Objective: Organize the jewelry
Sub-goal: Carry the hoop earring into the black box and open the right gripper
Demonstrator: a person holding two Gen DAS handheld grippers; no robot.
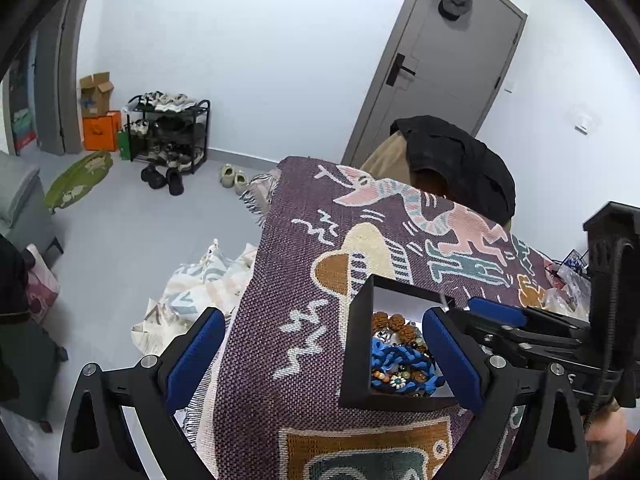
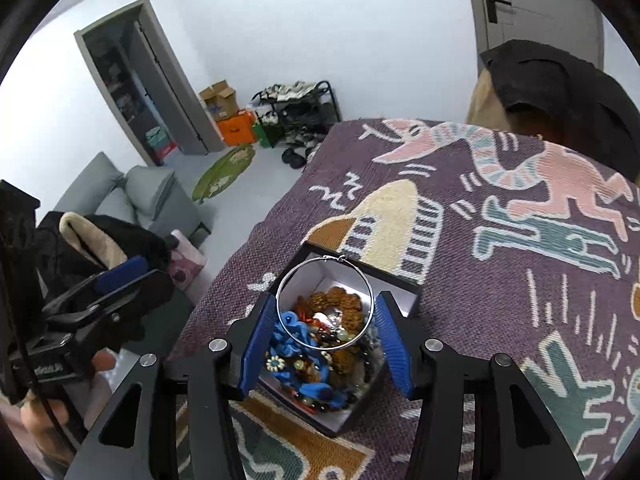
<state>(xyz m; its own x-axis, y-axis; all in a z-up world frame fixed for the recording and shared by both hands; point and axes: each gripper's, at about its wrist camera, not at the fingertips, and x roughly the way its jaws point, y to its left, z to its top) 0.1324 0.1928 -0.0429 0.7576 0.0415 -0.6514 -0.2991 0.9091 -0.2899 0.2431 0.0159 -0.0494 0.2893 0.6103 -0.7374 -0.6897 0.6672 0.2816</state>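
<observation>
A thin silver hoop (image 2: 325, 303) is held between the blue pads of the right gripper (image 2: 326, 340), pinched across its width and stood on edge straight ahead of the fingers. Directly under and beyond the hoop a black box (image 2: 362, 410) lies open on the patterned cloth (image 2: 500, 280), already heaped with beads and a blue cord (image 2: 298, 334). The left gripper (image 1: 320, 360) is seen with its jaws wide apart and nothing between them; the box (image 1: 354, 340) sits just inside its right finger, and the other tool (image 1: 520, 332) reaches in from that side. The step in hand is judged to be the dropping of the hoop into the box. For the next move, the hoop should be lowered past the rim and the pads eased apart; whether the hoop touches the far rim cannot be told.
</observation>
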